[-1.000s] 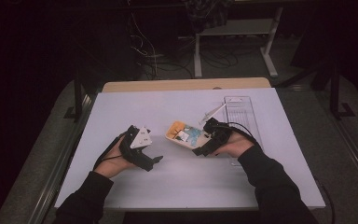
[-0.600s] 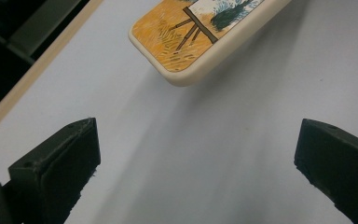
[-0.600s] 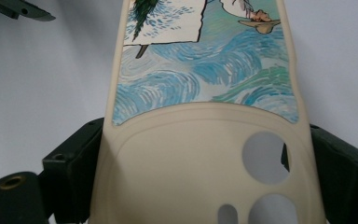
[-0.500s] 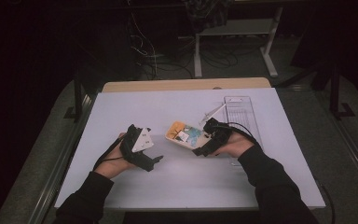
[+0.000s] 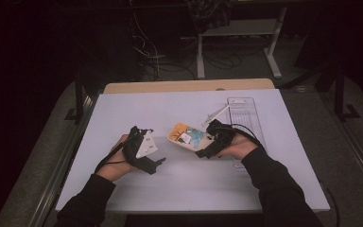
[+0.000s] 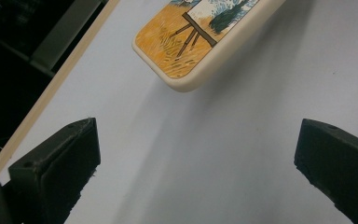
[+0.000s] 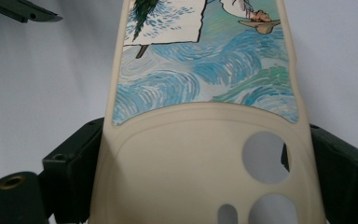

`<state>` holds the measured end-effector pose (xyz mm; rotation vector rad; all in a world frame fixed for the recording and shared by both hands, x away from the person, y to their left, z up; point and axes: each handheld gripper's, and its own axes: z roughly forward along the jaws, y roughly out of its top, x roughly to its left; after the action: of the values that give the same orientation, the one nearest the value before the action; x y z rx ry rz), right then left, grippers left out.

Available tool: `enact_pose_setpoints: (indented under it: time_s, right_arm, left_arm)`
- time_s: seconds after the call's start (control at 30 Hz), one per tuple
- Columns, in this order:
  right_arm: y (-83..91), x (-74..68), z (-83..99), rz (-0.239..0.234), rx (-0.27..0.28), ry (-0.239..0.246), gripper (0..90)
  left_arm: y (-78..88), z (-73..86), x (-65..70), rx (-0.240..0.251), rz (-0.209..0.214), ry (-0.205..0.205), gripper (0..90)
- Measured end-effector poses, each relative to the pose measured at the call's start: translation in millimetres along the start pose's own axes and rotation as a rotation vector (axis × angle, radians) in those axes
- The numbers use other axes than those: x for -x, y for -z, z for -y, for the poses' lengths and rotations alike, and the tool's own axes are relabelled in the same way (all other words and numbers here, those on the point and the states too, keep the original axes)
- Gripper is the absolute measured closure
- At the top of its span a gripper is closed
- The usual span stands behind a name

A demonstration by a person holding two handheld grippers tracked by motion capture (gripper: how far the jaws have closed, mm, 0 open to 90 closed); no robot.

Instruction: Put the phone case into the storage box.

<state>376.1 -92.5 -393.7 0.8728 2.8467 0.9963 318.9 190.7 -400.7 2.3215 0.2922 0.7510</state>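
A cream phone case (image 5: 184, 136) with a painted blue and orange picture is held a little above the white table. My right gripper (image 5: 202, 149) is shut on its camera-hole end; in the right gripper view the case (image 7: 200, 93) runs up between both black jaws of the right gripper (image 7: 207, 137), which press its sides. My left gripper (image 5: 157, 165) is open, a short way left of the case and pointing toward it. In the left gripper view the case's orange corner (image 6: 191, 46) hangs beyond the wide-apart jaws of the left gripper (image 6: 196, 140), with nothing between them.
A clear plastic tray (image 5: 246, 118) lies on the white table top (image 5: 194, 194) just beyond my right hand. A wooden strip (image 5: 189, 86) runs along the far edge. Behind it are a dark floor, cables and a desk frame (image 5: 236, 28).
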Motion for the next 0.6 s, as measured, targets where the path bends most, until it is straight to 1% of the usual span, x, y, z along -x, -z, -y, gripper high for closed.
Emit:
enact_pose_setpoints:
  time_s: [0.13,0.2,0.23,0.37,0.43,0.47,0.5,0.6]
  right_arm:
    - [0.5,0.2,0.0,-0.002,0.002,0.0,9.4]
    - [1.0,-0.4,-0.2,-0.009,0.005,-0.011,9.4]
    - [0.7,0.5,0.1,0.001,0.002,0.002,9.4]
    - [1.0,0.2,0.0,-0.004,0.003,0.001,9.4]
    - [0.7,0.0,0.0,-0.006,0.003,0.001,9.5]
    - [0.6,0.5,0.1,-0.005,0.001,0.012,9.4]
    - [0.5,0.0,0.0,-0.004,0.001,0.009,9.5]
    - [0.5,-0.2,-0.1,-0.004,0.002,0.009,9.5]
  left_arm:
    - [-0.7,-0.5,2.0,-0.011,-0.019,-0.038,0.0]
    - [-0.9,-1.1,3.3,-0.018,-0.027,-0.057,0.0]
    - [-1.1,-1.5,4.3,-0.016,-0.035,-0.063,0.0]
    - [-1.5,-3.4,7.3,-0.01,-0.054,-0.091,0.0]
    - [-1.6,-4.2,8.8,-0.012,-0.057,-0.101,0.0]
    - [-1.5,-4.6,9.1,-0.012,-0.066,-0.115,0.0]
    - [-1.4,-4.9,9.9,-0.015,-0.065,-0.117,0.0]
    - [-1.6,-5.7,11.4,-0.014,-0.082,-0.141,0.0]
